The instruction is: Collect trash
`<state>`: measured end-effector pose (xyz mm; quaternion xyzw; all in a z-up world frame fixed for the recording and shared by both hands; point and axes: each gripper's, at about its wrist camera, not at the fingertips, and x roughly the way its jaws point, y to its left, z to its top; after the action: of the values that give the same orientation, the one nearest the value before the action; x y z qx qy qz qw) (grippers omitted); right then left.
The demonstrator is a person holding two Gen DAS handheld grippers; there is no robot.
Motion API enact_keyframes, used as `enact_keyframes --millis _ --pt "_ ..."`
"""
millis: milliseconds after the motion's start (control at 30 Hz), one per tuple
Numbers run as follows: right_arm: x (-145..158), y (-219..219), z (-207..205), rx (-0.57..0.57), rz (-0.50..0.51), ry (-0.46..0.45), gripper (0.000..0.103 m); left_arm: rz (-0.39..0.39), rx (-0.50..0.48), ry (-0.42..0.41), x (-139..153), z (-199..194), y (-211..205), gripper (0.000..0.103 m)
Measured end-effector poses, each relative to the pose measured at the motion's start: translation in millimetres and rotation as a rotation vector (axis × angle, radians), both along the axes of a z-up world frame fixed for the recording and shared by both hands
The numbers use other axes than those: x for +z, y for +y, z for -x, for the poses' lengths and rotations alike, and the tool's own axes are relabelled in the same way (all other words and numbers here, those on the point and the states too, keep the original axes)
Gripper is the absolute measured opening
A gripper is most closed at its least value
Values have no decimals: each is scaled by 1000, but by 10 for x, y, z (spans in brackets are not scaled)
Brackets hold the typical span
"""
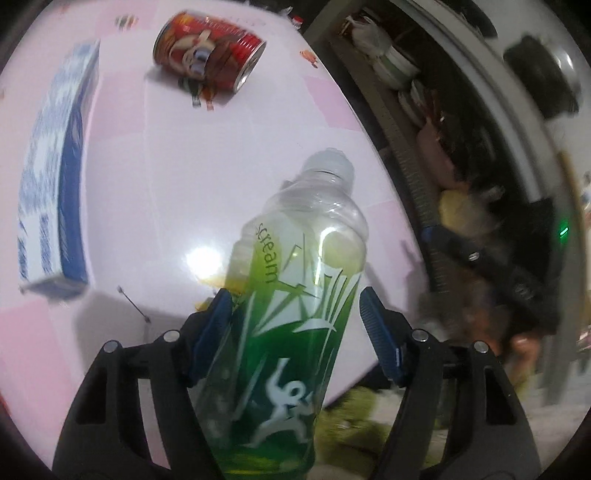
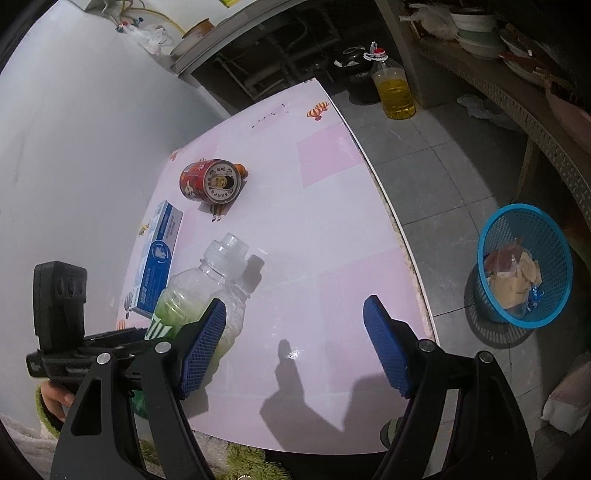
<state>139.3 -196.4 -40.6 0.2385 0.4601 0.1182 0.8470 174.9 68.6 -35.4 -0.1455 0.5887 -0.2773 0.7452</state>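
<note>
My left gripper [image 1: 295, 306] is shut on a clear plastic bottle [image 1: 295, 295] with a green label and holds it above the pink table [image 1: 177, 184]; the bottle also shows in the right wrist view [image 2: 207, 280], with the left gripper's body below it. A red can [image 1: 208, 50] lies on its side at the far end of the table, seen too in the right wrist view [image 2: 210, 181]. My right gripper [image 2: 295, 325] is open and empty above the table's near part. A blue mesh trash basket [image 2: 524, 266] with wrappers inside stands on the floor to the right.
A blue and white box [image 1: 51, 177] lies along the table's left side, by the wall [image 2: 74, 147]. A jug of yellow oil [image 2: 393, 88] stands on the grey tile floor beyond the table. A shelf with dishes [image 2: 480, 26] runs along the right.
</note>
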Motion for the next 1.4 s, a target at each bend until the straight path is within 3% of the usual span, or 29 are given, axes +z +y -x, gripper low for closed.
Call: enact_keyframes --millis 200,367,700,1000,1133,1267,1333,1400 --pt "-27 28 -23 21 -20 7 75 124 25 68 -74 118 146 69" --pt "-43 56 -29 47 -60 13 75 223 6 72 -71 281 274 69" --pt "-177 307 -116 126 -241 82 75 305 -100 5 -27 614 277 69" --pt "-284 576 -156 156 -217 154 75 330 -161 -9 -92 733 121 69" --pt "-287 633 -173 165 -208 163 75 300 -144 -81 5 762 279 69" --pt "-262 695 -184 176 -180 163 75 226 -16 -201 213 663 600 69" --pt "-253 721 -182 181 -166 159 75 126 70 -289 330 580 764 69" --pt "-260 734 -177 185 -165 162 75 -23 146 -383 424 488 842 69"
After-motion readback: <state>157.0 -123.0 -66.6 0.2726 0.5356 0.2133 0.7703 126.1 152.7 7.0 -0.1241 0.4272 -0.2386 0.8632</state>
